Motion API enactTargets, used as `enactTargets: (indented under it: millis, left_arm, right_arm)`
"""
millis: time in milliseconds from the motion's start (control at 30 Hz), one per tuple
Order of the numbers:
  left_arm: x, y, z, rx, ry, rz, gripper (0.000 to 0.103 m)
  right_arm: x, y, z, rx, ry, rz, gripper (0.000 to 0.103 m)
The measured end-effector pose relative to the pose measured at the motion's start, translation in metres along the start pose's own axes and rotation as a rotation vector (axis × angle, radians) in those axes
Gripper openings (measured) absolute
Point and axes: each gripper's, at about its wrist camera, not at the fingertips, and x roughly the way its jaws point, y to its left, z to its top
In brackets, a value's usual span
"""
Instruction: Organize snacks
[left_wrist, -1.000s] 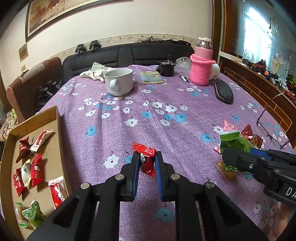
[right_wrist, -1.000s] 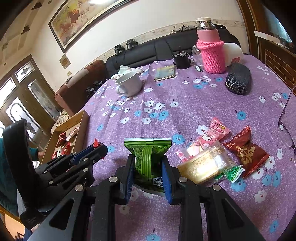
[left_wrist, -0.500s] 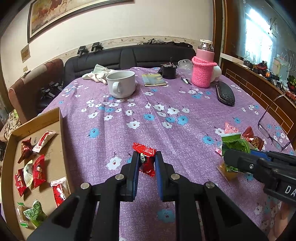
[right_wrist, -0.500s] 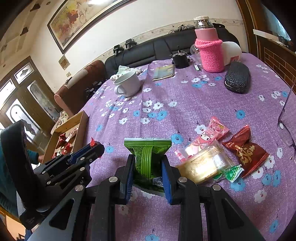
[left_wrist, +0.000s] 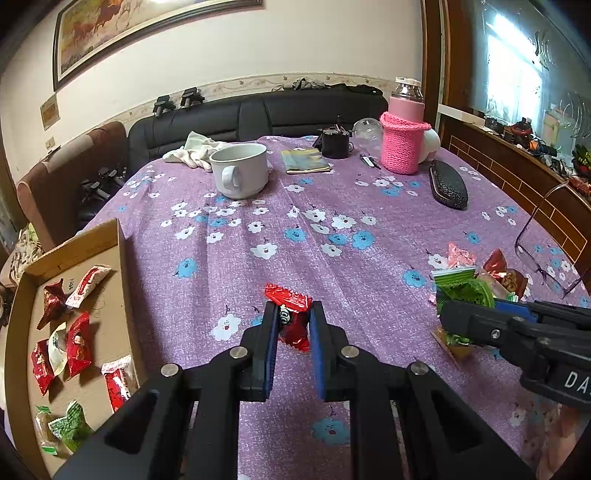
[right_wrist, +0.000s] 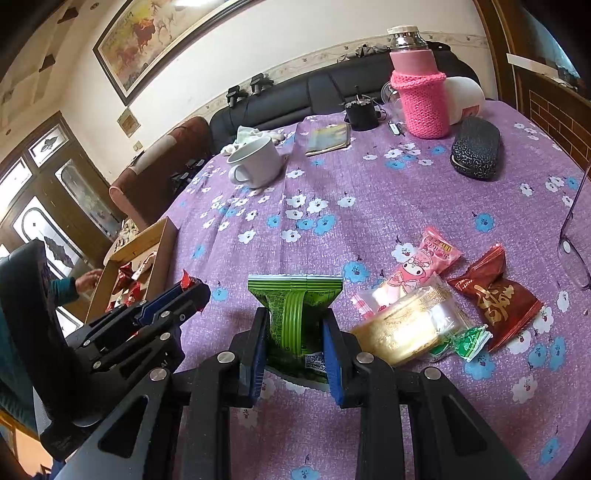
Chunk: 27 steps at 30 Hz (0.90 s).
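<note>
— At the lower centre of the left wrist view, what do we have?

— We see the left tongs (left_wrist: 293, 325) closed tight on a small red foil-wrapped snack packet (left_wrist: 290, 314), held above the tabletop with the purple floral cloth (left_wrist: 332, 206). At the left edge of that frame lies the shallow brown cardboard tray (left_wrist: 107, 332), with several red, white and green packets already inside it.

— And the right tongs?

— At the lower centre of the right wrist view, the right tongs (right_wrist: 295, 334) are narrowed onto a green crinkled snack packet (right_wrist: 293, 314), its pads pressing both sides. Just to the right of it on the cloth we see a clear-wrapped yellow cake (right_wrist: 410, 325), a pink cartoon-printed packet (right_wrist: 424, 262), a dark red packet with gold lettering (right_wrist: 495, 295) and a small green sachet (right_wrist: 469, 339), all close together, some touching.

— Anything further back?

— Toward the upper middle of both frames, a white ceramic mug (left_wrist: 242, 170), a pink bottle in a knitted sleeve (right_wrist: 421, 96) and a black patterned glasses case (right_wrist: 476, 147). At the left edge of the right wrist view we glimpse a person's hand (right_wrist: 88, 280) beside the tray.
</note>
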Motion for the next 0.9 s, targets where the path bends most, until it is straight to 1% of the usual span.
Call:
enactTargets:
  millis: [267, 433, 900]
  left_arm:
    - [-0.0021, 0.0038, 0.0004, -0.020, 0.005, -0.021, 0.016]
    - [-0.0017, 0.0074, 0.0010, -0.038, 0.008, -0.023, 0.016]
    - [-0.0022, 0.0087, 0.0013, -0.049, 0.003, -0.022, 0.016]
  right_arm:
    - [0.0017, -0.0019, -0.0011, 0.009, 0.006, -0.003, 0.030]
    - [0.0035, -0.0036, -0.0014, 0.018, 0.011, -0.006, 0.030]
    - [0.0024, -0.0046, -0.0020, 0.019, 0.000, -0.029, 0.030]
